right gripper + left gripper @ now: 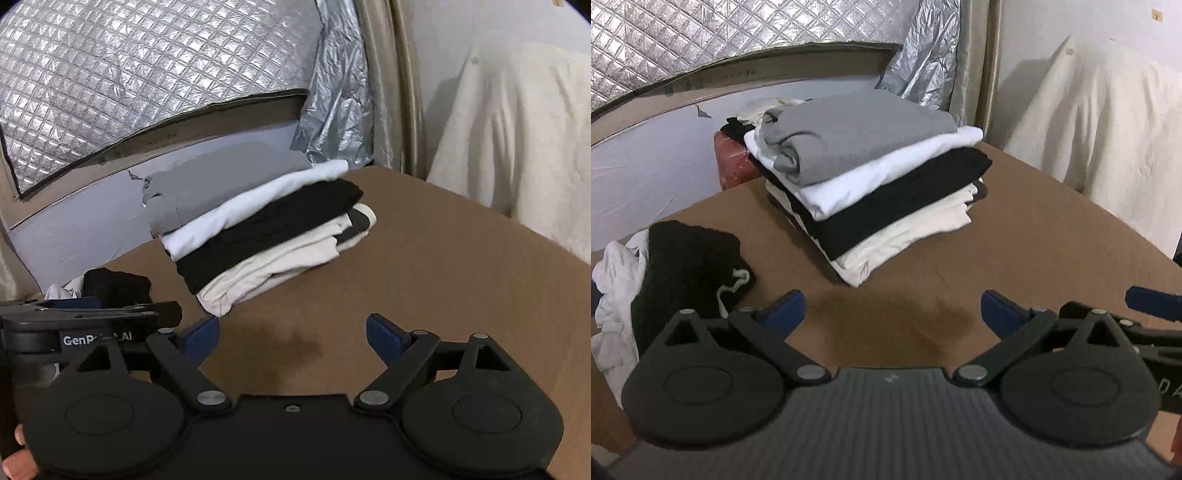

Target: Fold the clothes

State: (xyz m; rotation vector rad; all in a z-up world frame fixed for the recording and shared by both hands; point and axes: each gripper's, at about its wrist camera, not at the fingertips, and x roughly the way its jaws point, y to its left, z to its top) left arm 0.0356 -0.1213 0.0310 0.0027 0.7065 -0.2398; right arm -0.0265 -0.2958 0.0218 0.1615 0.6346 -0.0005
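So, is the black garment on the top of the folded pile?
No, the grey garment lies on top of the folded pile; the folded black one sits lower, under a white one.

A brown worktop (1015, 236) fills the near ground, a darker patch of shadow on it close by. Behind it hangs a quilted silver sheet (140, 85) above a pale grey wall (639, 173), with crinkled silver foil (923, 55) and a beige curtain (982, 66) at the corner. To the right a cream cloth (517, 129) drapes over something tall, and a red case (733, 162) stands behind the worktop.
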